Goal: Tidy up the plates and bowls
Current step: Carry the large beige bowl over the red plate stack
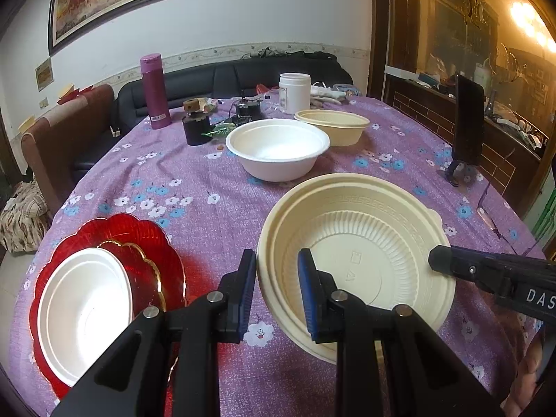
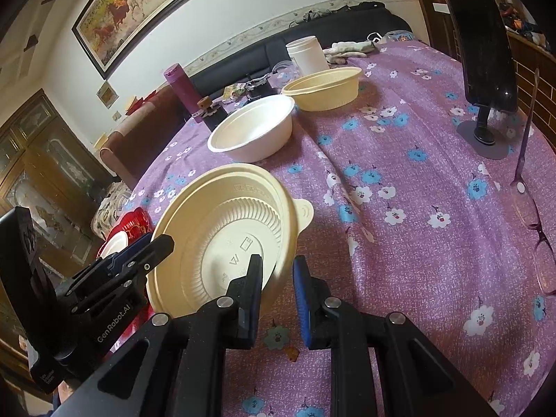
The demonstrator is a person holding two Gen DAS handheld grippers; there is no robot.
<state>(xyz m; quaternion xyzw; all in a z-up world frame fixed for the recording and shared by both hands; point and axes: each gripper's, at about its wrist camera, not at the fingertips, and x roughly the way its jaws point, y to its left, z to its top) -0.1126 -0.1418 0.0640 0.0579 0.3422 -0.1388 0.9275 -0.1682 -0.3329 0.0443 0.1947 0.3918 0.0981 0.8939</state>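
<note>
Left wrist view. Left gripper nearest, jaws parted, straddling near rim of cream plate-bowl; one pad outside the wall, one inside, no clear pinch yet. Cream plate-bowl tilted, ribbed inside, looks doubled (two nested). Left of it: red scalloped plate with small white bowl resting on it. Beyond it: white bowl, then cream bowl, both upright on purple floral tablecloth. Right gripper reaching in at its far-right rim.

Right wrist view. Right gripper jaws apart around lower rim of cream plate-bowl, not clamped. Left gripper at opposite edge, grip there unreadable. Eyeglasses well right of it.

Handling guess: thin moulded plastic, light, flexible, somewhat slick; best taken at stiff rolled rim, light squeeze, else nested pair may slip apart.
</note>
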